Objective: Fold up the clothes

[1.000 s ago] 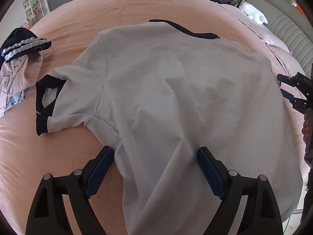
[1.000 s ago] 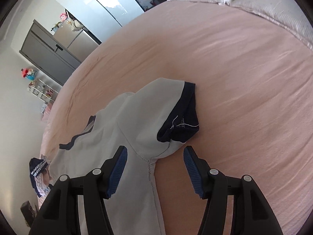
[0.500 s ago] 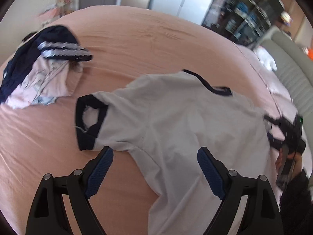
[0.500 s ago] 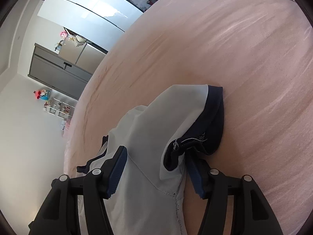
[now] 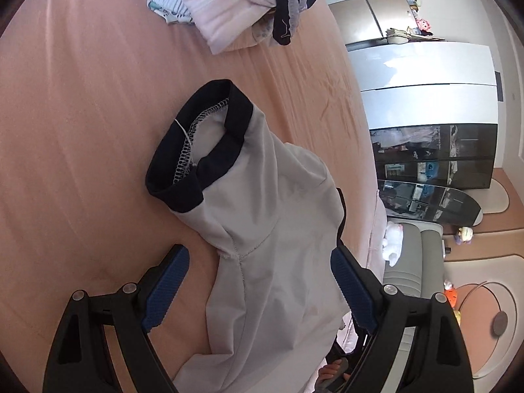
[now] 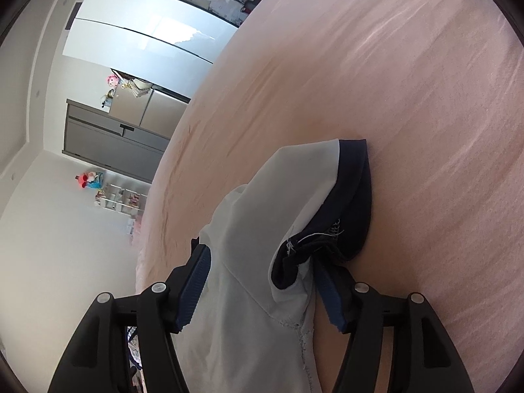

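The left gripper point(image 5: 258, 281) has rolled toward the shirt point(image 5: 271, 262) sleeve, fingers wide, unclamped; the right gripper point(image 6: 262, 281), fingers opening, straddles the opposite sleeve: sleeve folds pending.

My left gripper point(image 5: 258, 281) points down at the pink bedsheet point(image 5: 82, 124), its blue-padded jaws standing wide apart. The grey T-shirt point(image 5: 271, 262) lies between the jaws; neither pad presses on the fabric. One sleeve extends ahead of the fingers, ending in a navy cuff point(image 5: 199, 144) that gapes open, with white overlock stitching and a loose thread visible inside. A pile of clothes point(image 5: 229, 0), pale pink and patterned with a navy lace-trimmed piece, lies beyond the sleeve, apart from it. A grey padded headboard point(image 5: 416, 262) shows at right.
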Available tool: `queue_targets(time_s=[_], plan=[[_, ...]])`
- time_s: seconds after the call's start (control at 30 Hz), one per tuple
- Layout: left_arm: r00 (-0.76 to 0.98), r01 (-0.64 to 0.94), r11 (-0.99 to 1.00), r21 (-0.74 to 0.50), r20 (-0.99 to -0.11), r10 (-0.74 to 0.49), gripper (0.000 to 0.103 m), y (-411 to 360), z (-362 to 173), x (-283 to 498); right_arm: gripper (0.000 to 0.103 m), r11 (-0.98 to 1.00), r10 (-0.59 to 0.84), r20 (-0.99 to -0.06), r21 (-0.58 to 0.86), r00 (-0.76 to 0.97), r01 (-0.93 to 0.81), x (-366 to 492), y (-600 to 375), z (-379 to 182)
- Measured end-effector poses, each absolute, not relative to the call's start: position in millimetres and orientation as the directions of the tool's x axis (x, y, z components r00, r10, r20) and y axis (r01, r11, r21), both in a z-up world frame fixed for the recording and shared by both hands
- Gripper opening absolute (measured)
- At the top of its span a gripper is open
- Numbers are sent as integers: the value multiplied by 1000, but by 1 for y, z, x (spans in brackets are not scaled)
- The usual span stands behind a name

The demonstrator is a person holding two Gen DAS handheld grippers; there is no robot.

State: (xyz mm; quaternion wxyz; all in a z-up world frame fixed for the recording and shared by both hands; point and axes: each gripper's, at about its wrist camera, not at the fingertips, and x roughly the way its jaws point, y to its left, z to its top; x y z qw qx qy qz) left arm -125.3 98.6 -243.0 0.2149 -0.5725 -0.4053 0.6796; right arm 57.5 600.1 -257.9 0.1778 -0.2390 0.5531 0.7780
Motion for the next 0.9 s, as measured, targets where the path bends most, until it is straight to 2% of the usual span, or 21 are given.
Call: queue_targets(time_s=[0.17,0.53,0.77,0.83,0.87,0.9], plan=[[-302,189,-580,-793,-609,734,103,115,-242,-142,68,-327,13,-576,770,-817,-548,50,602,-258],[-438,101,-667,-738,-635,636,103,137,-238,-136,69,-378,33,-573,752,-819,-540,47,599,-258],[-446,139,-610,-780,-599,665,103,128,-244,-142,68,-361,30,-561,766,-828,-532,49,601,-258],[-451,162,-609,-776,-608,654,95,126,-243,-143,67,-368,35,-564,760,-825,-535,51,600,-257],[-453,176,-617,-767,-620,641,78,125,-243,-142,65,-377,39,-574,749,-818,-544,49,599,-257],[-450,192,-630,-753,-638,625,45,124,-243,-142,62,-381,43,-584,740,-811,-554,48,598,-257]])
